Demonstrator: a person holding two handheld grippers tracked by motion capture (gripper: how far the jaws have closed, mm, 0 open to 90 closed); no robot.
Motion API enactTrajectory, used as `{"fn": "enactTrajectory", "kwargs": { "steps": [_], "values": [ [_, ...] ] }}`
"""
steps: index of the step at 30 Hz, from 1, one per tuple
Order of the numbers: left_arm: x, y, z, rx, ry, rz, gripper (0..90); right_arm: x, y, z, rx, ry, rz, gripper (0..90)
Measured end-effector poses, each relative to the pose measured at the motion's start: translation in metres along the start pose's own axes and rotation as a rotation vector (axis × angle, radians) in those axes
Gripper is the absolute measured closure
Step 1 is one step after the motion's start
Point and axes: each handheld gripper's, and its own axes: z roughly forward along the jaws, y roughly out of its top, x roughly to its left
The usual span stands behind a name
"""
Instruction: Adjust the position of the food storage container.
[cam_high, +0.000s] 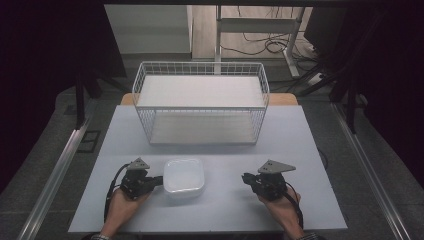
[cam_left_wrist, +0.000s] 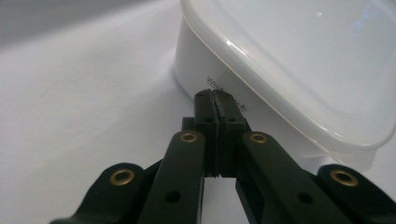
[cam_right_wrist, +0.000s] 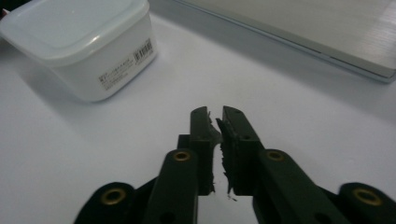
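Note:
A white lidded plastic container (cam_high: 184, 177) sits on the pale table near the front, between my two grippers. My left gripper (cam_high: 159, 179) is shut with nothing in it, and its tip reaches the container's left wall. In the left gripper view the closed jaws (cam_left_wrist: 215, 100) meet the white side of the container (cam_left_wrist: 289, 60) just under its lid. My right gripper (cam_high: 246, 177) rests on the table to the right of the container, well apart from it, jaws shut and empty. The right gripper view shows the closed jaws (cam_right_wrist: 215, 116) and the container (cam_right_wrist: 86, 44) farther off, a label on its side.
A white wire basket rack (cam_high: 200, 102) with two shelf boards stands at the back middle of the table (cam_high: 300, 150). Its lower board edge (cam_right_wrist: 327, 32) appears in the right gripper view. Dark screens flank the table, and cables and a desk frame lie beyond.

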Motion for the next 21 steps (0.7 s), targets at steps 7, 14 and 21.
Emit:
{"fn": "enactTrajectory", "kwargs": {
  "steps": [7,14,21],
  "values": [
    [-0.009,0.010,0.014,0.000,-0.040,0.016,90.0,0.003,0.003,0.006,0.004,-0.004,0.001,89.1],
    [-0.019,0.021,0.029,0.004,-0.078,0.032,90.0,0.009,0.005,0.020,0.038,0.016,-0.023,89.0],
    [-0.029,0.029,0.041,-0.001,-0.107,0.047,90.0,0.012,0.008,0.033,0.055,0.045,-0.028,89.0]
  ]
}}
